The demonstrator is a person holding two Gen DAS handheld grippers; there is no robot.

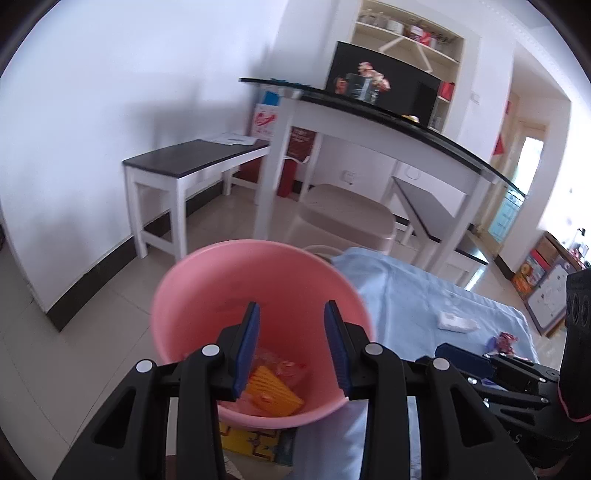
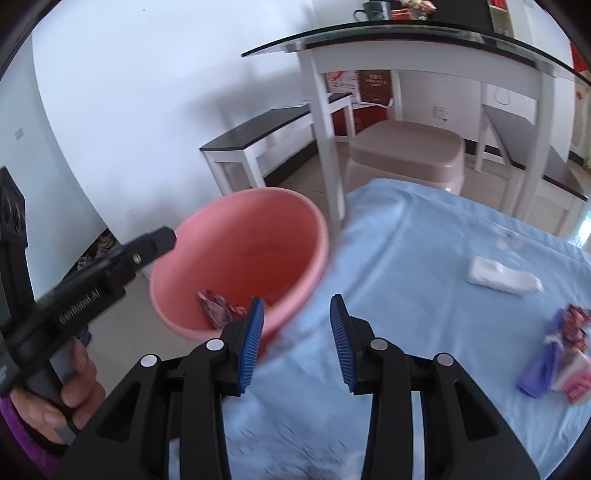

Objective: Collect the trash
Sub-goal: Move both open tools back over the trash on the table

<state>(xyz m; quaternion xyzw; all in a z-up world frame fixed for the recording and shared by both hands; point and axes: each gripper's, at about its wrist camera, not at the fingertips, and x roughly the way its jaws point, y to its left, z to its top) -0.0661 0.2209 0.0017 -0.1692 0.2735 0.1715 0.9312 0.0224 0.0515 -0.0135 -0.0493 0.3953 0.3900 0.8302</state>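
Observation:
A pink bucket (image 1: 221, 295) stands at the left edge of the blue-clothed table (image 1: 406, 295). My left gripper (image 1: 292, 310) hangs open over its mouth, with nothing between the pads. An orange ridged wrapper (image 1: 273, 391) lies at the bottom. In the right wrist view my right gripper (image 2: 297, 301) is open and empty at the rim of the bucket (image 2: 240, 240), where a red-purple wrapper (image 2: 218, 306) lies inside. A white tissue (image 2: 502, 278) and purple-red wrappers (image 2: 561, 354) lie on the cloth (image 2: 406, 258) to the right.
A beige plastic stool (image 2: 406, 151) and a white table with a black glass top (image 2: 406, 33) stand behind the cloth. A dark bench (image 1: 192, 158) lines the white wall. A hand (image 2: 74, 387) holds the left gripper's handle. A yellow box (image 1: 251, 439) shows under the bucket.

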